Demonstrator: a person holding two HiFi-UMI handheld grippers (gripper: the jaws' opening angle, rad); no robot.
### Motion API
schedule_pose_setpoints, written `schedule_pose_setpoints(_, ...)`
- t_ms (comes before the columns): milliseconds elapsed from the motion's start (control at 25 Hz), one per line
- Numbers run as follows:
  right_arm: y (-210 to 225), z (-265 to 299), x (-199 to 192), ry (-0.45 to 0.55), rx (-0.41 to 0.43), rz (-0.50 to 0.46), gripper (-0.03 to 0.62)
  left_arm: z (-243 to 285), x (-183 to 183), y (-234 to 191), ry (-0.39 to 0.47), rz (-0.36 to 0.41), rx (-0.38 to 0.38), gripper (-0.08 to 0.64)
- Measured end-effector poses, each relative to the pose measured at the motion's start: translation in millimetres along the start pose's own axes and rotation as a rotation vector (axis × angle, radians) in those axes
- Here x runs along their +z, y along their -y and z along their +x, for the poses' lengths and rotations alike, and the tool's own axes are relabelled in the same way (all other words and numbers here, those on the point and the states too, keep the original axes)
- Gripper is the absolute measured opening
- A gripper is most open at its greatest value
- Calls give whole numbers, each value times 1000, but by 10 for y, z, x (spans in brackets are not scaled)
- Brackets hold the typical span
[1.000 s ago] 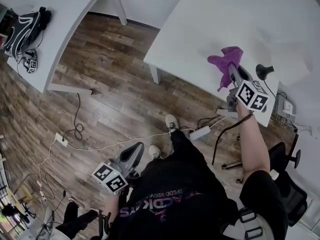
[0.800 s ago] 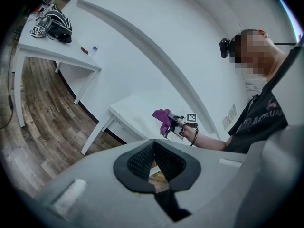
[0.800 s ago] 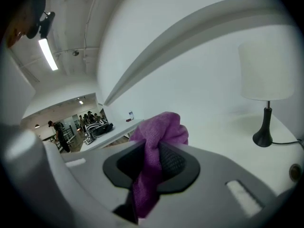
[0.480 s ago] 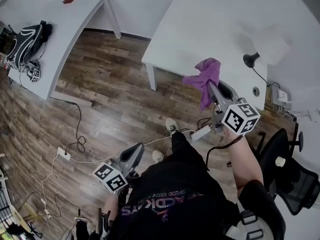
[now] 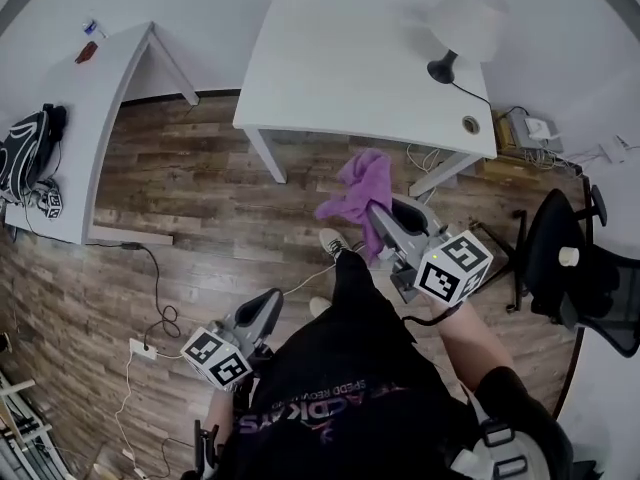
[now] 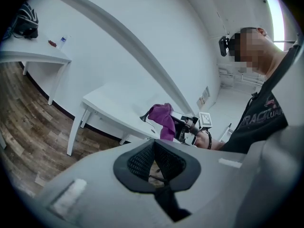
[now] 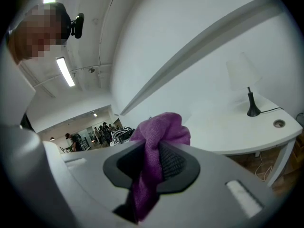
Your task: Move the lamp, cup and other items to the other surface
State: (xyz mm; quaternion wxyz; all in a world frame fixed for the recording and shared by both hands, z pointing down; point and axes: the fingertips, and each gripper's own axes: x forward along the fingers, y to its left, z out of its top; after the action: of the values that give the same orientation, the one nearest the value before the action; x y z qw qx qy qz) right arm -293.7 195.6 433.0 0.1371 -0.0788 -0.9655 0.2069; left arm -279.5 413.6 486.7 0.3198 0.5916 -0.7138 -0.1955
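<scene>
A purple cloth (image 5: 358,196) hangs from my right gripper (image 5: 385,223), which is shut on it over the wood floor, just in front of the white table (image 5: 330,68). The right gripper view shows the cloth (image 7: 159,141) bunched between the pads. On the table's far right stands a white-shaded lamp (image 5: 462,23) with a black base, and a small round thing (image 5: 470,124) sits near that corner. My left gripper (image 5: 262,308) is low at my left side, shut with nothing in it. Seen from the left gripper, the cloth (image 6: 163,118) is ahead.
A second white table (image 5: 90,138) stands at the left with a backpack (image 5: 25,153), a bottle (image 5: 92,30) and a marker cube on it. A black office chair (image 5: 575,268) is at the right. A power strip (image 5: 143,349) and cables lie on the floor.
My right gripper has carried the purple cloth off the white table and back over the floor towards me. The view has swung, so the lamp table now lies farther ahead. The left gripper shifted a little.
</scene>
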Motion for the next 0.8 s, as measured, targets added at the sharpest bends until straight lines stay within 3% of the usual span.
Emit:
schedule_pose_setpoints(400,-348,-678,-367,20,-33,42,72,159,-318,307,-90,-2,-105,0)
schedule_pose_setpoints(560,-470,-939,-486,-9,-23,37,72,304,-394,541,-112,55,-163,0)
schedule_pose_setpoints(800,-443,-1073,-463,10,-21,53,72,484,-345,605,-111,30,-170,0)
